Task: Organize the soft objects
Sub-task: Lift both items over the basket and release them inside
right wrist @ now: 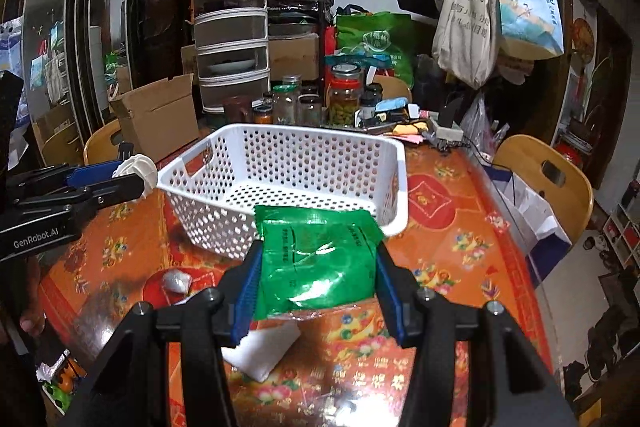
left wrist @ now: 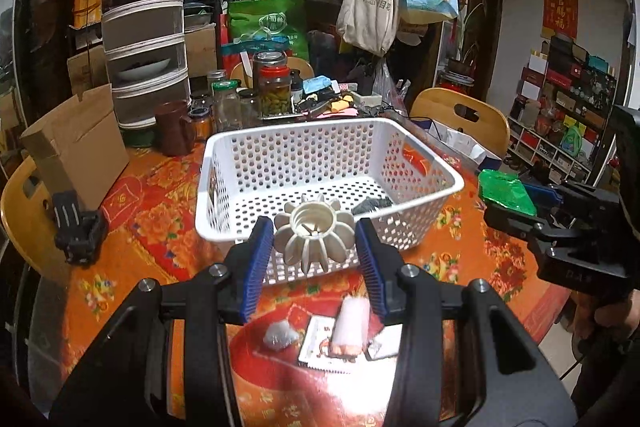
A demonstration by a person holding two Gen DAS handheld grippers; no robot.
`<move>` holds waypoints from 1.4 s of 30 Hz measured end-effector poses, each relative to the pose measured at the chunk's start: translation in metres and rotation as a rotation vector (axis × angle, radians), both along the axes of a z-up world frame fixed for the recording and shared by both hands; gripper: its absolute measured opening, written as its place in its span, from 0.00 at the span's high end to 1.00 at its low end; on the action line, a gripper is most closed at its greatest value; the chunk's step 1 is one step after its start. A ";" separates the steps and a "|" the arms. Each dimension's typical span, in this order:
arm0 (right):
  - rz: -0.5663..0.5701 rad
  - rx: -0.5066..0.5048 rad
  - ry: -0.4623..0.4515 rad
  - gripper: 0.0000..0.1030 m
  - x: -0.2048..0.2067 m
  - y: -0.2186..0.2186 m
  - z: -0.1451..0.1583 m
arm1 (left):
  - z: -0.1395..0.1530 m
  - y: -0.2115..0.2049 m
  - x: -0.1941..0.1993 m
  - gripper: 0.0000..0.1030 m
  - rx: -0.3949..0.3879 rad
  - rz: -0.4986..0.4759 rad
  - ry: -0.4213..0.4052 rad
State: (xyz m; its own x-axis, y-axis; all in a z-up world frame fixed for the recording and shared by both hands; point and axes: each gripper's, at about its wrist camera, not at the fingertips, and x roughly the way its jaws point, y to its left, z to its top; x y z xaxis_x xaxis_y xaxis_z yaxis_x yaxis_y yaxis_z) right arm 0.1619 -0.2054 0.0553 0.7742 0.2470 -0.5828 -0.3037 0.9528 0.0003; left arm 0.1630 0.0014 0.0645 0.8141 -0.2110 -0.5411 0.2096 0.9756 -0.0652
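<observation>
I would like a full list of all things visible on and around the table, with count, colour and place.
basket: one, white, perforated, table centre
ribbed toy: one, cream, held in front of the basket's near wall
dark item: one, grey-black, inside basket
green packet: one, held before basket
white roll: one, on tablecloth, near edge
foil lump: one, silvery, beside the roll
white pad: one, on the tablecloth below the packet
jars: several, glass, behind basket
cardboard box: one, brown, table left
tablecloth: one, orange-red floral
chairs: at least two, yellow wood
left gripper: shut on toy
right gripper: shut on packet
</observation>
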 end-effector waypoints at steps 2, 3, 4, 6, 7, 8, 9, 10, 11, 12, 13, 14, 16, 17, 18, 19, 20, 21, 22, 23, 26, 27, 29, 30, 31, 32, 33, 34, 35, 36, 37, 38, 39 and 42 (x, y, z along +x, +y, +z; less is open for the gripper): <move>-0.007 -0.007 -0.005 0.50 0.007 0.001 0.005 | 0.006 0.000 0.009 0.61 -0.002 0.000 0.003; -0.007 -0.008 -0.003 0.50 0.010 0.003 0.007 | 0.009 0.001 0.014 0.61 -0.007 0.002 0.007; -0.010 -0.010 -0.002 0.50 0.014 0.003 0.009 | 0.012 0.001 0.020 0.61 -0.011 0.002 0.010; -0.016 -0.023 -0.004 0.50 0.023 0.006 0.012 | 0.018 0.002 0.031 0.61 -0.009 0.007 0.014; -0.019 -0.028 -0.004 0.50 0.027 0.007 0.014 | 0.021 0.002 0.037 0.61 -0.004 0.011 0.015; -0.020 -0.032 -0.004 0.50 0.030 0.009 0.015 | 0.023 0.001 0.042 0.61 0.000 0.012 0.018; -0.020 -0.034 -0.004 0.50 0.032 0.010 0.015 | 0.024 0.001 0.048 0.61 0.001 0.014 0.022; -0.020 -0.037 -0.004 0.50 0.035 0.012 0.016 | 0.025 0.001 0.054 0.61 0.000 0.016 0.030; -0.019 -0.044 0.000 0.50 0.040 0.015 0.017 | 0.026 0.000 0.063 0.61 0.000 0.018 0.044; -0.018 -0.046 0.006 0.50 0.046 0.016 0.017 | 0.026 0.000 0.071 0.61 -0.002 0.019 0.058; -0.015 -0.045 0.018 0.50 0.053 0.018 0.017 | 0.025 -0.001 0.080 0.61 0.001 0.020 0.071; -0.014 -0.046 0.033 0.50 0.061 0.019 0.017 | 0.025 -0.004 0.090 0.61 0.011 0.024 0.085; -0.014 -0.053 0.064 0.50 0.079 0.024 0.016 | 0.021 -0.008 0.109 0.61 0.027 0.033 0.118; -0.015 -0.058 0.082 0.50 0.089 0.026 0.014 | 0.019 -0.010 0.118 0.61 0.025 0.033 0.136; -0.014 -0.063 0.099 0.50 0.097 0.029 0.012 | 0.016 -0.012 0.127 0.61 0.026 0.033 0.155; -0.012 -0.072 0.119 0.50 0.107 0.032 0.010 | 0.014 -0.014 0.137 0.61 0.032 0.038 0.173; -0.014 -0.081 0.135 0.50 0.115 0.034 0.007 | 0.011 -0.016 0.145 0.61 0.035 0.042 0.188; -0.014 -0.089 0.159 0.50 0.126 0.037 0.002 | 0.007 -0.018 0.156 0.61 0.041 0.045 0.214; -0.012 -0.106 0.181 0.50 0.135 0.041 -0.003 | 0.002 -0.020 0.164 0.61 0.046 0.046 0.236; -0.013 -0.122 0.204 0.50 0.145 0.044 -0.009 | -0.004 -0.021 0.173 0.61 0.053 0.052 0.262; -0.020 -0.154 0.275 0.50 0.169 0.050 -0.029 | -0.024 -0.022 0.202 0.61 0.061 0.075 0.350; -0.020 -0.166 0.293 0.50 0.176 0.052 -0.035 | -0.031 -0.024 0.211 0.61 0.068 0.077 0.378; -0.026 -0.195 0.330 0.50 0.190 0.054 -0.047 | -0.045 -0.024 0.224 0.61 0.087 0.089 0.425; -0.028 -0.201 0.344 0.50 0.195 0.055 -0.052 | -0.053 -0.024 0.232 0.61 0.087 0.089 0.452; -0.030 -0.204 0.356 0.50 0.199 0.055 -0.055 | -0.059 -0.022 0.235 0.61 0.086 0.089 0.470; -0.031 -0.210 0.370 0.50 0.204 0.056 -0.059 | -0.065 -0.022 0.240 0.61 0.083 0.095 0.488; -0.035 -0.217 0.379 0.50 0.208 0.056 -0.062 | -0.071 -0.021 0.245 0.61 0.085 0.099 0.507; -0.036 -0.226 0.391 0.50 0.212 0.057 -0.066 | -0.075 -0.021 0.247 0.61 0.087 0.099 0.519; -0.034 -0.233 0.401 0.50 0.214 0.058 -0.068 | -0.079 -0.021 0.249 0.61 0.089 0.098 0.526; -0.031 -0.238 0.412 0.50 0.216 0.060 -0.071 | -0.083 -0.020 0.250 0.61 0.095 0.100 0.534; -0.029 -0.242 0.418 0.50 0.218 0.061 -0.072 | -0.087 -0.020 0.252 0.61 0.100 0.103 0.545; -0.026 -0.251 0.425 0.50 0.220 0.062 -0.075 | -0.089 -0.020 0.253 0.61 0.100 0.103 0.551; -0.025 -0.255 0.428 0.50 0.221 0.063 -0.076 | -0.092 -0.020 0.255 0.61 0.099 0.100 0.559; -0.013 -0.260 0.431 0.49 0.224 0.066 -0.079 | -0.098 -0.018 0.256 0.61 0.096 0.105 0.571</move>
State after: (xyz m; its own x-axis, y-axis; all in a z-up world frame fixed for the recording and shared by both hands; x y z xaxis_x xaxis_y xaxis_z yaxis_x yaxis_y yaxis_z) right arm 0.3856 -0.1393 -0.0232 0.4519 0.0431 -0.8910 -0.3163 0.9417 -0.1148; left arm 0.4192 -0.0162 -0.0338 0.4017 -0.0735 -0.9128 0.0695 0.9963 -0.0496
